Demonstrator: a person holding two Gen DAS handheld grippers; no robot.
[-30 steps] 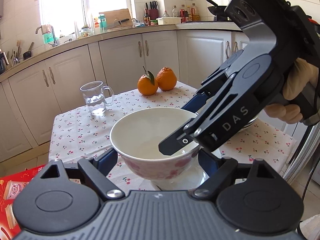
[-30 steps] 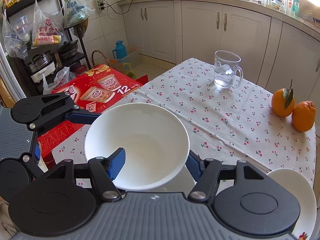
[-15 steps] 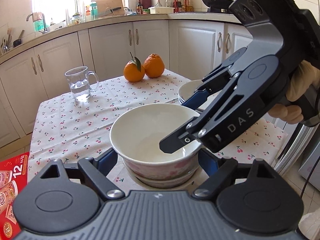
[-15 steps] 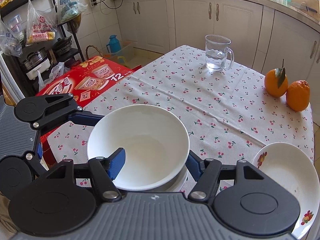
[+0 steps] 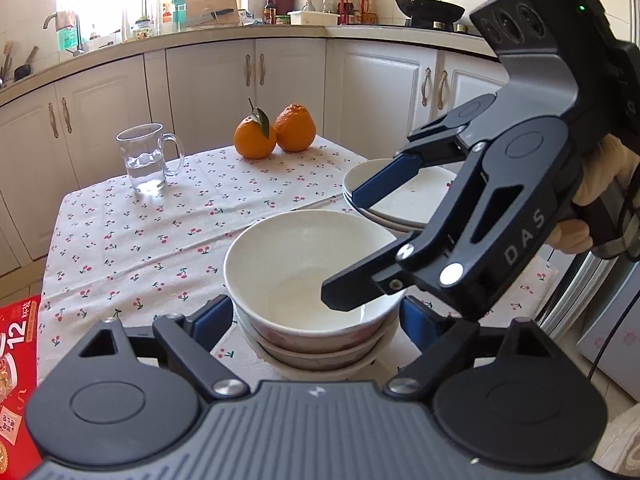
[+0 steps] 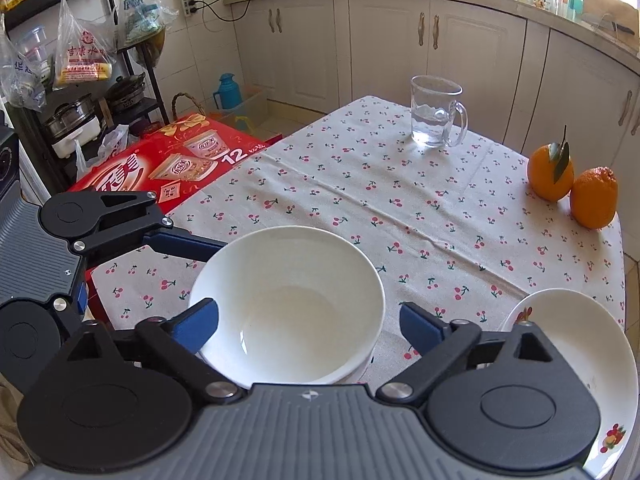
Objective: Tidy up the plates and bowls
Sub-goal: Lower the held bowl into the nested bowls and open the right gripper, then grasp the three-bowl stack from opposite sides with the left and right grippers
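Note:
A white bowl with pink flowers (image 5: pixel 304 272) sits nested on a stack of bowls (image 5: pixel 316 354) at the table's near edge; it also shows in the right wrist view (image 6: pixel 288 300). My left gripper (image 5: pixel 316 318) is open, its blue pads on either side of the stack. My right gripper (image 6: pixel 308 322) is open too, with the bowl between its pads; it reaches over the bowl from the right in the left wrist view (image 5: pixel 452 248). A stack of white plates (image 5: pixel 404 200) lies to the right, also seen in the right wrist view (image 6: pixel 580 344).
A glass mug with water (image 5: pixel 146 158) and two oranges (image 5: pixel 274 132) stand at the far side of the cherry-print tablecloth (image 5: pixel 160 232). A red carton (image 6: pixel 160 164) sits beside the table. Kitchen cabinets (image 5: pixel 248 88) lie behind.
The bowl has come down onto the stack of bowls. Both grippers' pads now stand apart from its sides. The views have shifted, bringing the plates into sight.

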